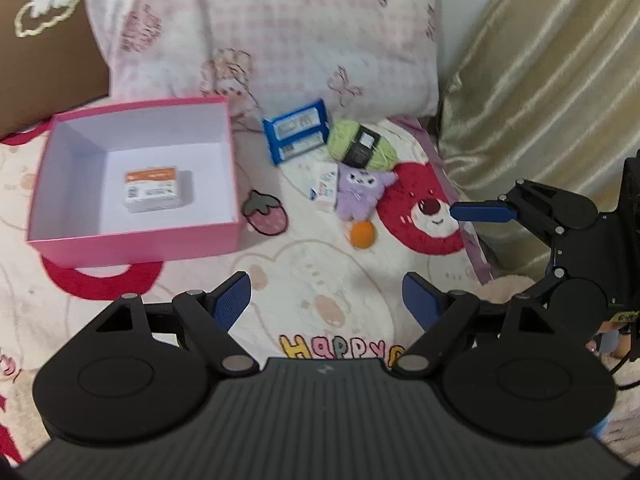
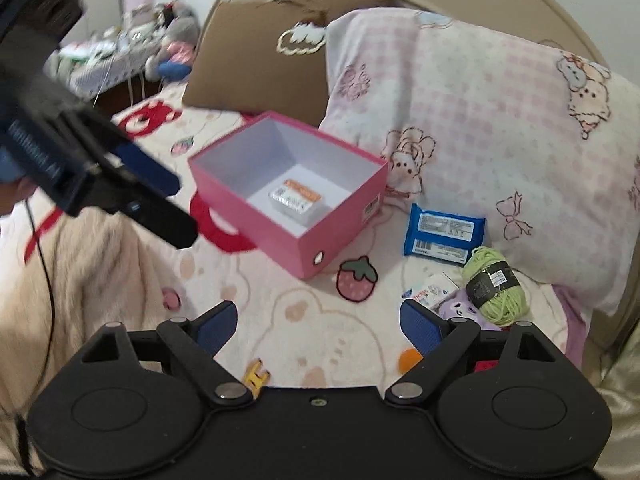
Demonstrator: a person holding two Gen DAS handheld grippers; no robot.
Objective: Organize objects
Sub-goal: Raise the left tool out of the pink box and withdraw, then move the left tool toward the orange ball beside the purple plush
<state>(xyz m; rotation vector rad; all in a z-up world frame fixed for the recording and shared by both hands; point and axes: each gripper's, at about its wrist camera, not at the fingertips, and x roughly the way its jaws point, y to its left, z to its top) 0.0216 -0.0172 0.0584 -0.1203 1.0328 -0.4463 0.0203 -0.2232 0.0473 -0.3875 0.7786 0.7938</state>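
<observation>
While both tools hang over the bed, the left hand-held gripper [image 1: 326,300] has its blue pads wide apart with nothing between them. The right hand-held gripper [image 2: 318,326] is wide apart too, and it holds nothing.

A pink cardboard box with white insides [image 1: 136,236] sits on the fluffy cream blanket with cartoon bears [image 1: 320,272], at the middle left of the left wrist view. A small white packet with an orange stripe [image 1: 152,190] lies flat on the floor of that box.

To the right of the box, near the middle of the frame, a little heap of things waits on the blanket. A blue wipes pack [image 1: 298,130] leans by the pink checked pillow [image 1: 280,32]. Just beside it lies a green ball of yarn with a black label [image 1: 362,145]. A purple plush toy [image 1: 360,194] touches the yarn, and a small white card packet [image 1: 325,186] rests against the toy. A small orange ball [image 1: 363,234] sits just below the toy.

A brown cushion with a white cloud shape [image 2: 256,64] stands behind the box.
</observation>
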